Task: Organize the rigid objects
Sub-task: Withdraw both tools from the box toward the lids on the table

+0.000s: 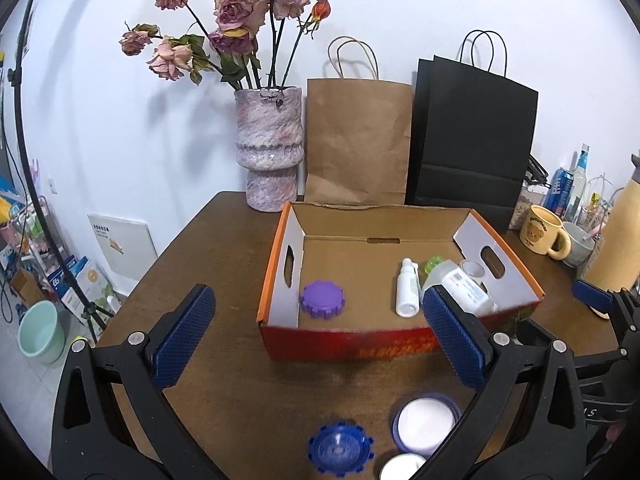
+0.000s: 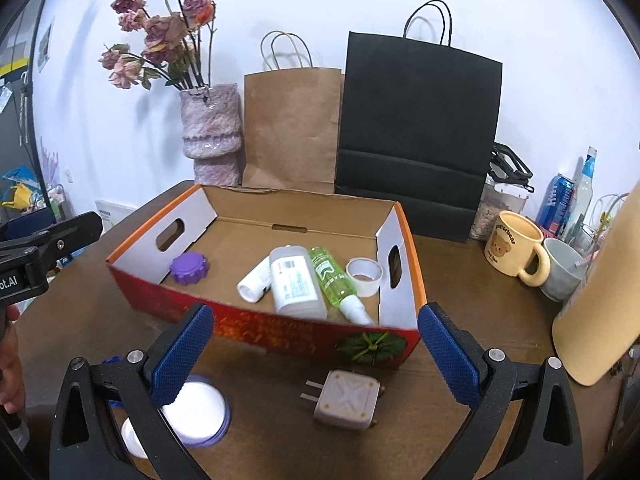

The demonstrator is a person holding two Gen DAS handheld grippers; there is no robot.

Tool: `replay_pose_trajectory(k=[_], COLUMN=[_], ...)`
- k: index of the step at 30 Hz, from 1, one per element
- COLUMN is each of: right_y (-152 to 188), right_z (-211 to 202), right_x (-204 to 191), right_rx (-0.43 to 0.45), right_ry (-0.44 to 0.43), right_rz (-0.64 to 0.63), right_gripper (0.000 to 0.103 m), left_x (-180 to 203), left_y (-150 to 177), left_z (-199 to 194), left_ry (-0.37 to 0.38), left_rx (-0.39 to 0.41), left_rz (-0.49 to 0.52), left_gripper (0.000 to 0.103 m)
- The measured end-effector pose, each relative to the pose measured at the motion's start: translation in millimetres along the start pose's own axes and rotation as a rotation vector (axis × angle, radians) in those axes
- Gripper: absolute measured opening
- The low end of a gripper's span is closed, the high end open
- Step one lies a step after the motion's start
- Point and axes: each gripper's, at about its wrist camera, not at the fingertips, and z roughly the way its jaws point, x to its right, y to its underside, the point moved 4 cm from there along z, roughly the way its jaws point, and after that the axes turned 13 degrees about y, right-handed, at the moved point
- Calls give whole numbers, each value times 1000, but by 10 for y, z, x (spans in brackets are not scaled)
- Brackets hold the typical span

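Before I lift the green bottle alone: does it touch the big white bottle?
Touching. In the right wrist view the green bottle lies flat against the big white bottle's side, with no cardboard showing between them.

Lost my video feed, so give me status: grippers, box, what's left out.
Left gripper open, empty; right gripper open, empty. Box holds bottles, tape, purple cap. Plug adapter, blue cap, two white lids outside. Nothing blocking.
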Motion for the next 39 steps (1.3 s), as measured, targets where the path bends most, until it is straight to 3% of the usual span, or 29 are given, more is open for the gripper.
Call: replay_pose_trajectory(k=[21,30,39], right_y=[469,681,874], right_z=[-526,-484,-444], right_x=[-402,-589,-940], right_rx=[-42,-118,-174], right_ry=[-32,-48,-73], right_rz=[-30,-27,-107], right_gripper=[103,103,103], left_x=[-335,-575,-681], left_y=[541,831,1056], left_z=[-616,-630,-564], left_ry=[-11,-30,-13], left_rx=[-58,-103,-150], left_rz=[19,23,4], left_gripper=[103,103,103])
